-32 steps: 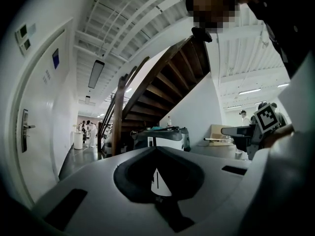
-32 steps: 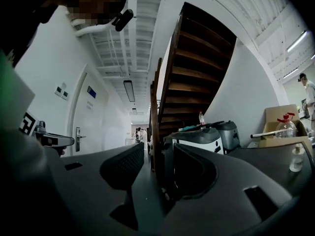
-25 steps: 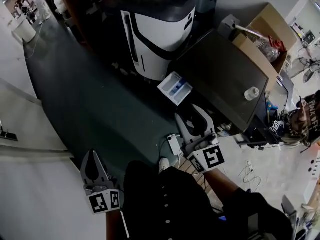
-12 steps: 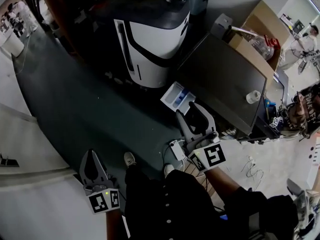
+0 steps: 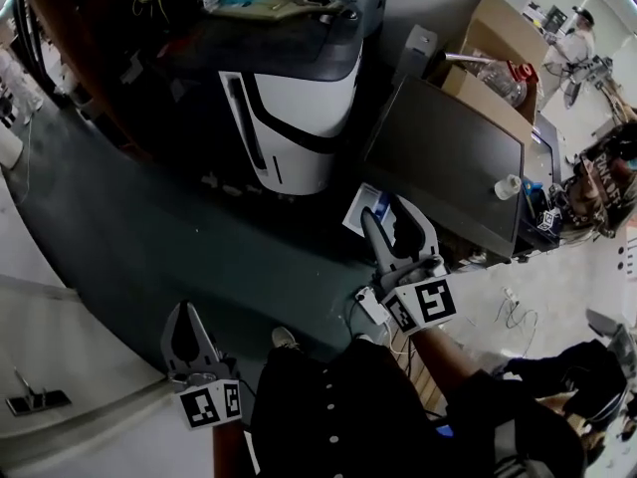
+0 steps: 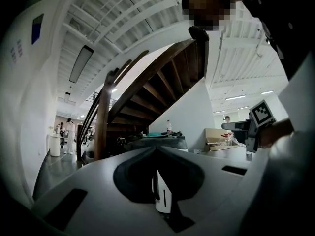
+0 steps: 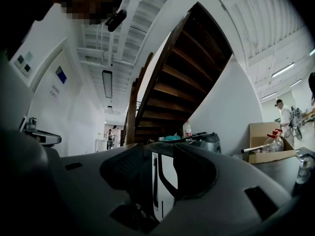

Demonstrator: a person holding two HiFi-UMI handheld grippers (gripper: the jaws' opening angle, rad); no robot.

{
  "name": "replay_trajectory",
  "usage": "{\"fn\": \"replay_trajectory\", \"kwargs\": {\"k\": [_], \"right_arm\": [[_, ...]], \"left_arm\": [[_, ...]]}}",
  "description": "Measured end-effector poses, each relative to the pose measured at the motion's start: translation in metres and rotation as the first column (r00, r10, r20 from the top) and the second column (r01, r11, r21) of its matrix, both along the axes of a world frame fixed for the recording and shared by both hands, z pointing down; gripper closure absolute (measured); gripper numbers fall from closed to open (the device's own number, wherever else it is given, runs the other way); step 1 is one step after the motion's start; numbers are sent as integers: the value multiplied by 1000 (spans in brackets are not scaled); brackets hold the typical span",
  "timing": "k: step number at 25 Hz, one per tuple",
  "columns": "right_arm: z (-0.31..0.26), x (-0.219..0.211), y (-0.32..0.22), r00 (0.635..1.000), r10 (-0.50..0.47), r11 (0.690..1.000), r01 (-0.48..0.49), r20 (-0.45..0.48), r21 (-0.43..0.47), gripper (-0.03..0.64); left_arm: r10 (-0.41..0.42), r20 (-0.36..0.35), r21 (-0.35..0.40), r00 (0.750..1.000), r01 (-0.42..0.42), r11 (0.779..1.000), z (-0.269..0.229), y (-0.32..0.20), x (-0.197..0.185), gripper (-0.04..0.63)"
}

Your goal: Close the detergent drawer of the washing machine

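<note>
The dark washing machine [image 5: 448, 162] stands at the right of the head view. Its white detergent drawer [image 5: 358, 210], with a blue insert, sticks out open from its front. My right gripper [image 5: 391, 209] is held level in front of the drawer, jaws open and nothing between them; whether it touches the drawer I cannot tell. In the right gripper view the right gripper [image 7: 158, 149] frames a white and black appliance. My left gripper [image 5: 183, 309] hangs low at the left, far from the machine, shut and holding nothing. The left gripper [image 6: 156, 150] shows its tips together in its own view.
A white and black appliance [image 5: 289, 98] stands left of the washing machine under a wooden staircase [image 7: 197, 73]. A white cup [image 5: 506, 185] sits on the washer's top, with a cardboard box [image 5: 498, 58] behind. A power strip [image 5: 370, 305] lies on the floor by my feet.
Both grippers have moved forward toward the machines. The right gripper's open jaws, short of the drawer before, now overlap it in the head view. Neither gripper's jaws have changed.
</note>
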State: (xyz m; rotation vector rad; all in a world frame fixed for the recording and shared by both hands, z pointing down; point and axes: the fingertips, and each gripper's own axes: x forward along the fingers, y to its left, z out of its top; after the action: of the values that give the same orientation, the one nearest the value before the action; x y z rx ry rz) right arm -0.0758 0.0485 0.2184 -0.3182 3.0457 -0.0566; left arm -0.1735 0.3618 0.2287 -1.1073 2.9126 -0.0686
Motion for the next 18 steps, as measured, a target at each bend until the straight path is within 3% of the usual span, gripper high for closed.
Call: {"fn": "replay_trajectory", "kwargs": {"k": [9, 18], "right_arm": [[-6, -16, 2, 976, 216, 976, -216, -1, -7, 433], [13, 17, -54, 912, 409, 912, -410, -22, -12, 433]], "left_arm": [[194, 1, -16, 981, -194, 981, -2, -6, -73, 582], [360, -7, -3, 933, -360, 933, 14, -96, -95, 583]]}}
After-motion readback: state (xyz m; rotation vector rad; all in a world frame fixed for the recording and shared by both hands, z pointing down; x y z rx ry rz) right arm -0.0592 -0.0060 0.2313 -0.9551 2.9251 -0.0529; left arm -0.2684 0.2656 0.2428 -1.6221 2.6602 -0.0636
